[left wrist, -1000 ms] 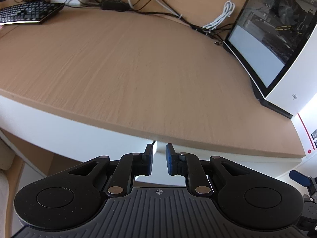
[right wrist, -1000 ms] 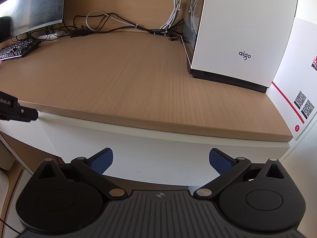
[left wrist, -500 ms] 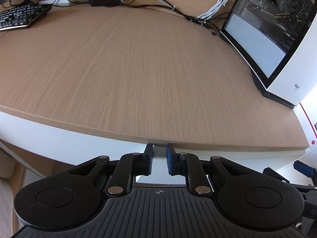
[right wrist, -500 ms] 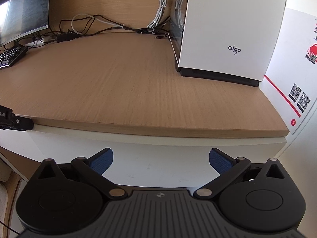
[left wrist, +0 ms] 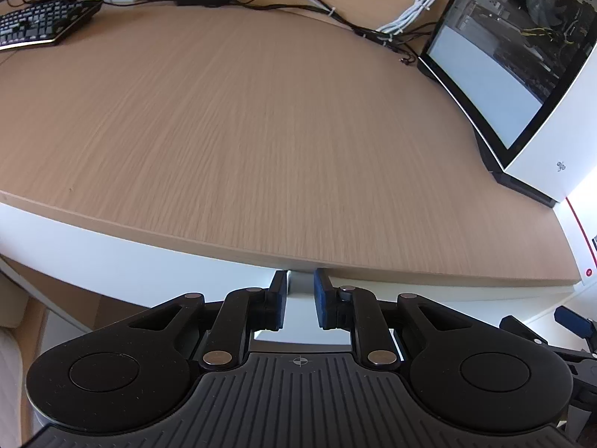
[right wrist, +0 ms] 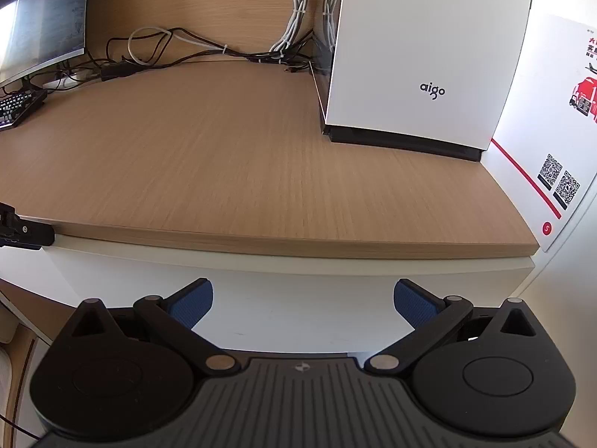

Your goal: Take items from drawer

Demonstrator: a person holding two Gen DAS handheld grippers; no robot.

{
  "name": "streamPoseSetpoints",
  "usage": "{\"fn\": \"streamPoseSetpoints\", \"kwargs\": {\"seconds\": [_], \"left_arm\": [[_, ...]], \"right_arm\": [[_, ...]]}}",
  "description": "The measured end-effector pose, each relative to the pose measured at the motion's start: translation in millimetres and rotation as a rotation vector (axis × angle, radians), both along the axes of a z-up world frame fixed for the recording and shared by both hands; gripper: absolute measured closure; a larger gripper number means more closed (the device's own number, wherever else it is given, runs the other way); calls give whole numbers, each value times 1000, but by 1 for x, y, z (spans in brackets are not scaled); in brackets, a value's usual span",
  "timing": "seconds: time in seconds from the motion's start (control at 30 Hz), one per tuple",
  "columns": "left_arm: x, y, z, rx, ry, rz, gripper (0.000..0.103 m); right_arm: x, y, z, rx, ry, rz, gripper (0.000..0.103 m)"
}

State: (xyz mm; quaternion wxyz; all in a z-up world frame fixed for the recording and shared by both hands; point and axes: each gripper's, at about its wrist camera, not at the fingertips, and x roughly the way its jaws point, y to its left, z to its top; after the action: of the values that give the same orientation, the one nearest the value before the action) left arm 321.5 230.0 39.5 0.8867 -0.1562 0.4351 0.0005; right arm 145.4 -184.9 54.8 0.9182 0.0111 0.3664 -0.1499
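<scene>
Both wrist cameras sit low and close before the desk's (left wrist: 261,130) near edge, looking across it. The left views centre; the right faces the white computer case (right wrist: 429,56), which both share.

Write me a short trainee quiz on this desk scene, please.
1. True or false: the right gripper holds an item.
2. The white computer case stands at which part of the desk, as the right wrist camera sees it? A) right end B) left end C) middle
3. Fill in: the keyboard lies at the desk's far ____ corner.
Key: 1 false; 2 A; 3 left.
</scene>
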Motion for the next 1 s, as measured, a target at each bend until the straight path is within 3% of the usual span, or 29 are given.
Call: {"fn": "streamPoseSetpoints", "kwargs": {"seconds": [0.37,0.57,1.0], "left_arm": [[1,1,1,-11,9,9,85],[1,-2,0,-5,12,-19,77],[-4,1,-1,-11,4,-52,76]], "right_arm": [[1,-2,-1,-2,0,-1,0],[1,-1,-1,4,19,7,0],[-1,-9,0,-14,16,-15,0]]}}
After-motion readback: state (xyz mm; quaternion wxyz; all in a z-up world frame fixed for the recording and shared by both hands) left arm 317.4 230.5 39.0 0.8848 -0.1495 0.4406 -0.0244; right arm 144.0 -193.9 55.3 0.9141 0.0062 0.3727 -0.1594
